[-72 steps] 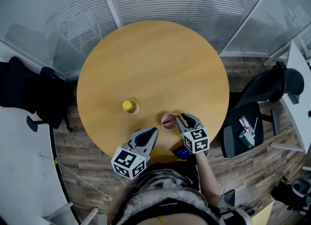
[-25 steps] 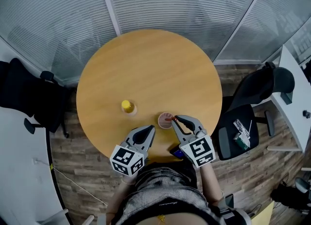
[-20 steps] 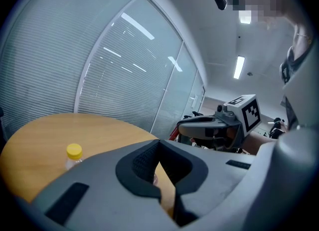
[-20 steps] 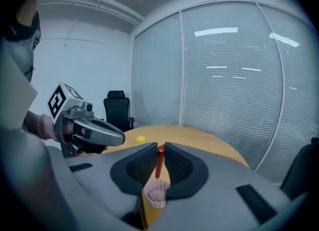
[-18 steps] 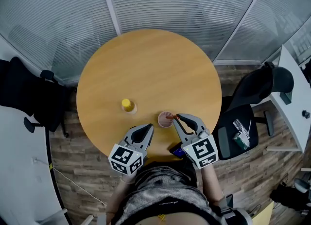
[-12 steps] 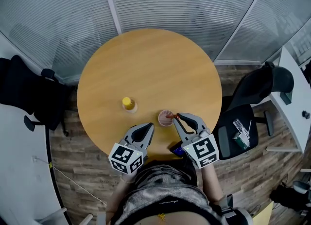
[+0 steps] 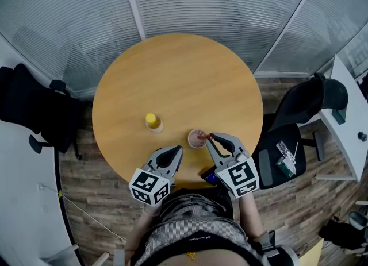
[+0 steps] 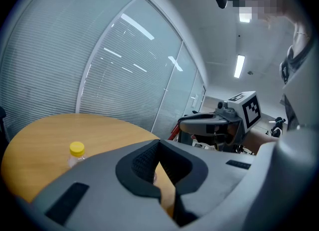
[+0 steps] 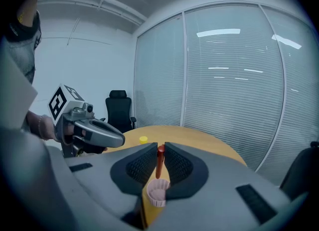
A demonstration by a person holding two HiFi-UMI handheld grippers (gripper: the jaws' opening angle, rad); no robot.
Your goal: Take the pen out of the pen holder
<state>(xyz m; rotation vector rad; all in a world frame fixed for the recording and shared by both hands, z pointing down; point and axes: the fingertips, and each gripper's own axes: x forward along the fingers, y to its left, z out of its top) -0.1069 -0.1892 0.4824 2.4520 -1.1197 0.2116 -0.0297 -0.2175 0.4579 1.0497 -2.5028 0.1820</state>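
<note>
**Right gripper pinching pen over holder; left gripper idling.**

The right gripper (image 9: 159, 147) is clamping the red pen (image 9: 159, 164) between its pads, close to the pen's upper end. The pen is hanging nearly upright with its lower end inside the pink pen holder (image 9: 157, 192), so extraction is not yet complete. The holder is standing near the front edge of the round table (image 7: 172, 75), with nothing bracing it. The left gripper (image 8: 158, 143) is hovering just beside it, jaws pressed together on nothing. A yellow-capped bottle (image 7: 153, 122) is standing well apart to the left.

Risks, as I judge them:
- An off-vertical lift could drag the pen tip against the rim, tipping or carrying the light holder.
- The high grip point could let the pen pivot between the pads.
</note>
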